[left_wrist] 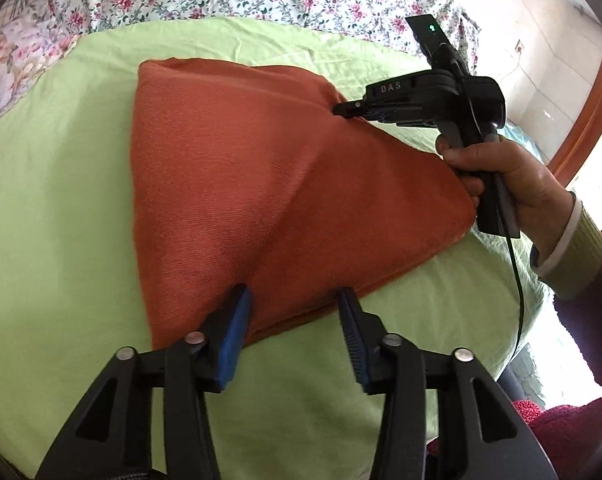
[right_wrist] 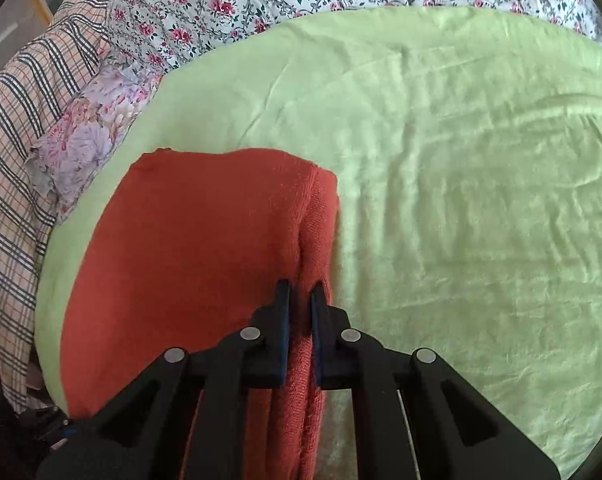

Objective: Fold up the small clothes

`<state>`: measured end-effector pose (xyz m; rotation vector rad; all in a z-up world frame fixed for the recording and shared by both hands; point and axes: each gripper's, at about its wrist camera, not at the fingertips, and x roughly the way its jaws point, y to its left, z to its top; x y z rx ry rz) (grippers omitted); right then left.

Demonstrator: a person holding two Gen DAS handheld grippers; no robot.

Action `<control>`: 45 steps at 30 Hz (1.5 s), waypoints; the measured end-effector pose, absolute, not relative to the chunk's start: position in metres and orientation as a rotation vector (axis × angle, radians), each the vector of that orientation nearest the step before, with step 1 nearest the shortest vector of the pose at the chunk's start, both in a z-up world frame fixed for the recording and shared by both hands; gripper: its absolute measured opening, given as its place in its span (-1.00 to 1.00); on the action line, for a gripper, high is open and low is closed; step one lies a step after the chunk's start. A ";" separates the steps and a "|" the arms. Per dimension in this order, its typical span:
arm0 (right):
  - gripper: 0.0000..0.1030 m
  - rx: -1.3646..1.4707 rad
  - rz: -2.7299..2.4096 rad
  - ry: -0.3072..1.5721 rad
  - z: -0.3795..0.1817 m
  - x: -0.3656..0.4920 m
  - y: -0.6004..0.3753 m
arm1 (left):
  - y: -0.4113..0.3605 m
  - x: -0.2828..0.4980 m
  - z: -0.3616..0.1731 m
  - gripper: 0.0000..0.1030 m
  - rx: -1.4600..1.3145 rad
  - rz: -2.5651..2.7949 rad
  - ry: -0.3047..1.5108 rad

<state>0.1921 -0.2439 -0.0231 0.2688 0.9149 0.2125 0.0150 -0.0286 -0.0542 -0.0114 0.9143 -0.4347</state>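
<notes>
Blue-padded jaws of the left gripper (left_wrist: 293, 304) are held apart astride the near corner of the orange cloth (left_wrist: 237, 184), unclamped. Across the cloth, spread on the green sheet (left_wrist: 53, 184) of the bed, the right gripper (right_wrist: 301, 292) is clamped on the far folded edge, angled downward.

Green sheet (right_wrist: 481, 200) right of orange cloth (right_wrist: 189, 248) open; nothing blocking.
</notes>
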 end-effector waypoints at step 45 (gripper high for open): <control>-0.68 0.357 0.240 0.968 -0.013 0.052 -0.259 | 0.031 0.032 -0.030 -0.13 -0.125 -0.186 0.918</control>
